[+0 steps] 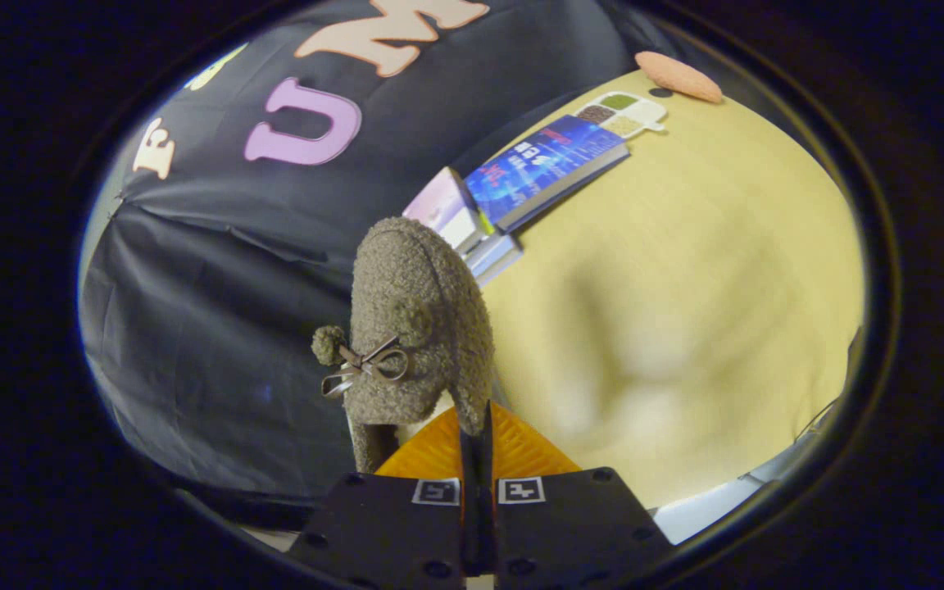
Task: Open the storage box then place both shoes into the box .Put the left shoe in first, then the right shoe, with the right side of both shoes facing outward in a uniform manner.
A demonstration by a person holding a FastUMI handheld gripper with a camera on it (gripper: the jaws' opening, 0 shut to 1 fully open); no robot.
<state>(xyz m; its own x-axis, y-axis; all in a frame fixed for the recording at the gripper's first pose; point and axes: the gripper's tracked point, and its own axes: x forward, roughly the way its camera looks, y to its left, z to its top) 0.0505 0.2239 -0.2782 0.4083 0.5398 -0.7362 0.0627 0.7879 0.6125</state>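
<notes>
A fuzzy grey-brown shoe (419,319) with two pompoms and a small metallic bow hangs lifted in the air, toe pointing away from me. My gripper (476,426) is shut on the thin edge of the shoe's opening, both fingers pressed together around it. The view is tilted, and the yellow tabletop (685,287) lies well below and beyond the shoe, blurred by motion.
A blue book (546,168) and a few stacked books (464,225) lie at the table's far edge near the black cloth wall. Beyond them sit a white tray of small compartments (624,112) and an orange oval pad (677,75). A white edge (701,508) shows beside my fingers.
</notes>
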